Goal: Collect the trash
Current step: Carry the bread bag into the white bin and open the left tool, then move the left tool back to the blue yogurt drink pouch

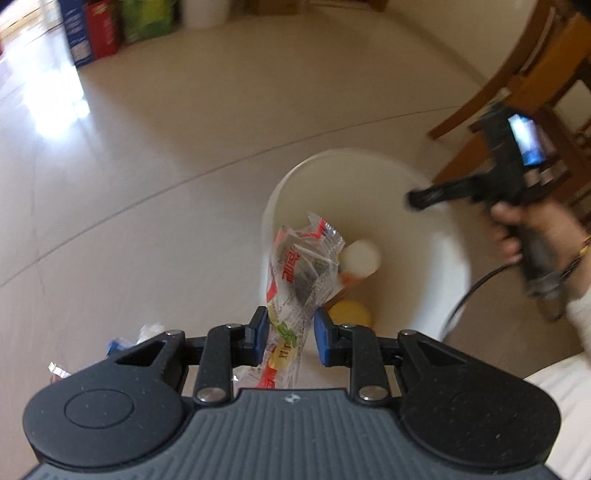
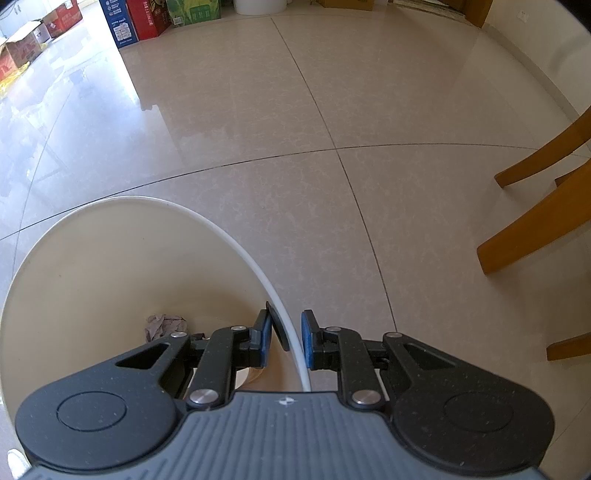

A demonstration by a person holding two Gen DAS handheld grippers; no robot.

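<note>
A crinkled clear plastic wrapper (image 1: 299, 266) with red and yellow print stands up between the blue pads of my left gripper (image 1: 290, 332), which is shut on it and holds it above the open white bin (image 1: 369, 177). Inside the bin lie a white round piece (image 1: 360, 258) and a yellow round piece (image 1: 349, 312). A hand holds my right gripper (image 1: 417, 197) at the bin's right edge. In the right wrist view that gripper (image 2: 287, 326) is shut on the thin white rim (image 2: 229, 240), one pad inside and one outside. A crumpled tissue (image 2: 164, 325) rests on the bin's bottom.
Small scraps of trash (image 1: 147, 332) and a foil bit (image 1: 57, 369) lie on the tiled floor left of the bin. Wooden chair legs (image 2: 535, 221) stand to the right. Coloured boxes (image 2: 147, 18) line the far wall.
</note>
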